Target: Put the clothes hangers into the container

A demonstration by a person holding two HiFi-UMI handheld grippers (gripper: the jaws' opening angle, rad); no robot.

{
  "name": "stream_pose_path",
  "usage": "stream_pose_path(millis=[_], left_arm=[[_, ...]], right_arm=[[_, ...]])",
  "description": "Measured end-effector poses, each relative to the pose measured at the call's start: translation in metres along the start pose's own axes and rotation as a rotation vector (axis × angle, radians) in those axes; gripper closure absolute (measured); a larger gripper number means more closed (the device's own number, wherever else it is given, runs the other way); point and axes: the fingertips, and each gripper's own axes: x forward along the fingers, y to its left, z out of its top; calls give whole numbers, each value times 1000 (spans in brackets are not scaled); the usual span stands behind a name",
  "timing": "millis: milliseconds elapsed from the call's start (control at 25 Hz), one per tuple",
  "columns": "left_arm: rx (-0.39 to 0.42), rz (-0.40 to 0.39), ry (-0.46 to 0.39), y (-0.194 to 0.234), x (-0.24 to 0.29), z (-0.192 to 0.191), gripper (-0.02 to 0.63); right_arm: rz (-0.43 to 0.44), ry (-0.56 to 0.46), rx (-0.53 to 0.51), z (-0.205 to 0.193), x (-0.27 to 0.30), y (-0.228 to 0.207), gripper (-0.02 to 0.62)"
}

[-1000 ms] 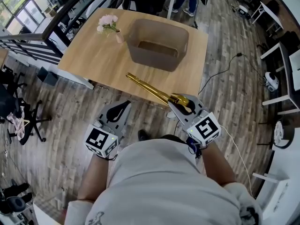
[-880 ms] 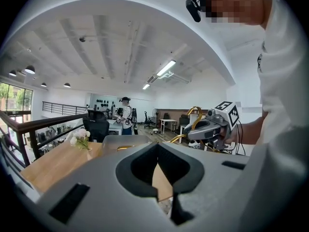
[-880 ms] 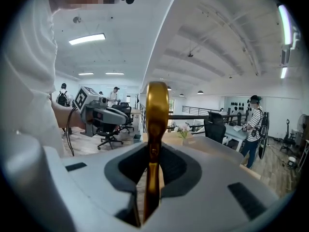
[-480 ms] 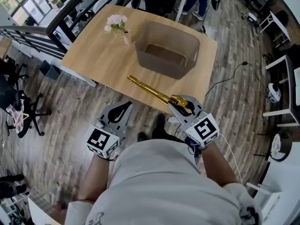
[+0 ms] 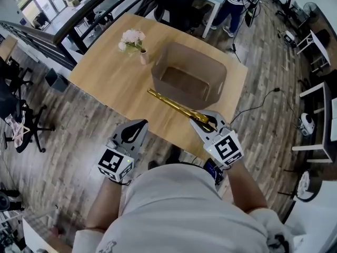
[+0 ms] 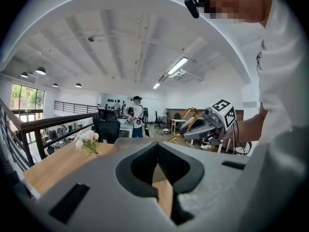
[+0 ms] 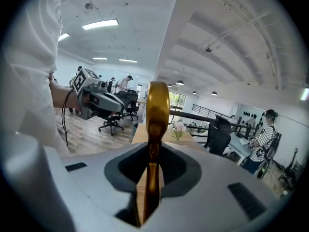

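Observation:
A gold clothes hanger (image 5: 176, 107) sticks out level over the wooden table (image 5: 110, 75), its far end close to the near wall of the grey-brown container (image 5: 217, 86). My right gripper (image 5: 201, 123) is shut on the hanger's hook end; in the right gripper view the gold bar (image 7: 157, 110) stands clamped between the jaws of my right gripper (image 7: 155, 148). My left gripper (image 5: 141, 125) hangs just short of the table's near edge, shut with nothing in it. In the left gripper view its jaws meet with nothing between them. The container looks empty inside.
A small vase of pink flowers (image 5: 132, 38) stands on the table left of the container. A black railing (image 5: 63, 33) runs along the table's left side. Office chairs (image 5: 16, 125) stand at the far left, and a person (image 5: 234, 1) stands beyond the table.
Both grippers have moved forward toward the table. The hanger's far end now reaches over the tabletop up to the container's near wall. The right gripper's grip has not changed.

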Motion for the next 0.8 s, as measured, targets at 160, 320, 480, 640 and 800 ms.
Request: stream_pose_path(millis=[160, 320, 480, 640, 800], left_arm=[[5, 13, -1, 11, 22, 7, 600], [1, 29, 0, 21, 42, 10, 600], [-11, 46, 5, 33, 56, 9, 600], [-24, 63, 16, 41, 68, 6, 600], [-42, 79, 31, 46, 78, 2, 600]], right_arm=[[3, 35, -67, -5, 11, -31, 525], [1, 54, -112, -12, 24, -63, 525], [-1, 103, -175, -24, 41, -92, 525], [33, 148, -229, -39, 67, -111, 525], [87, 201, -287, -57, 95, -120, 523]])
